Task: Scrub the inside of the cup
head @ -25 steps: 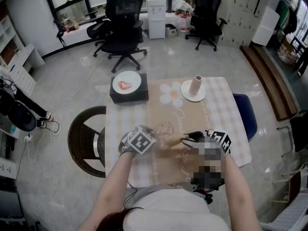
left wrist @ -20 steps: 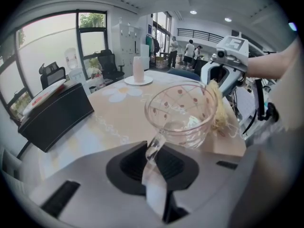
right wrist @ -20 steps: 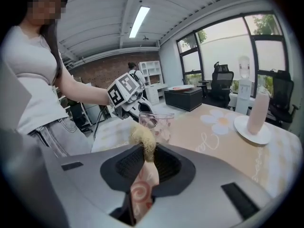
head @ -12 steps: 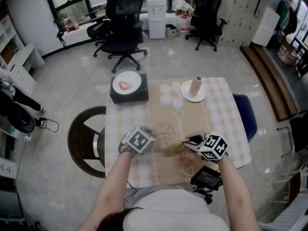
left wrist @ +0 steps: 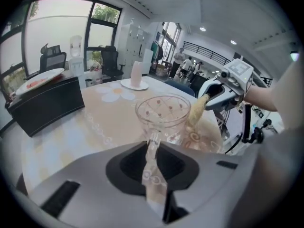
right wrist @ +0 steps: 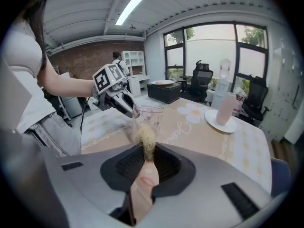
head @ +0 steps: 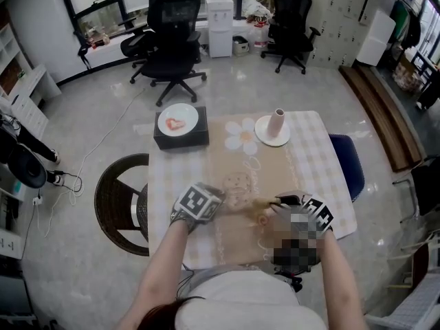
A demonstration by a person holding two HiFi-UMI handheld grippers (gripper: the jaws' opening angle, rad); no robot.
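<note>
A clear glass cup (left wrist: 163, 112) with a dotted pattern hangs just above the tablecloth. My left gripper (left wrist: 153, 152) is shut on its handle. In the head view the cup (head: 237, 195) sits between the left gripper (head: 220, 202) and the right gripper (head: 279, 202). My right gripper (right wrist: 144, 169) is shut on the pale wooden handle of a brush (right wrist: 144, 137) with beige bristles. The bristles are outside the cup (right wrist: 149, 116), at its wall below the rim. From the left gripper view the brush (left wrist: 197, 110) lies at the cup's right side, with the right gripper (left wrist: 222, 92) behind it.
At the table's far left, a black box (head: 180, 135) carries a white plate with red food. A pink tumbler (head: 276, 122) stands on a white saucer at the far middle. A wicker chair (head: 118, 201) stands left of the table (head: 313, 158), a blue seat (head: 348, 162) to its right.
The right gripper and brush have shifted slightly right, so less of the brush overlaps the cup. The left gripper has lifted and rolled the cup a little.
</note>
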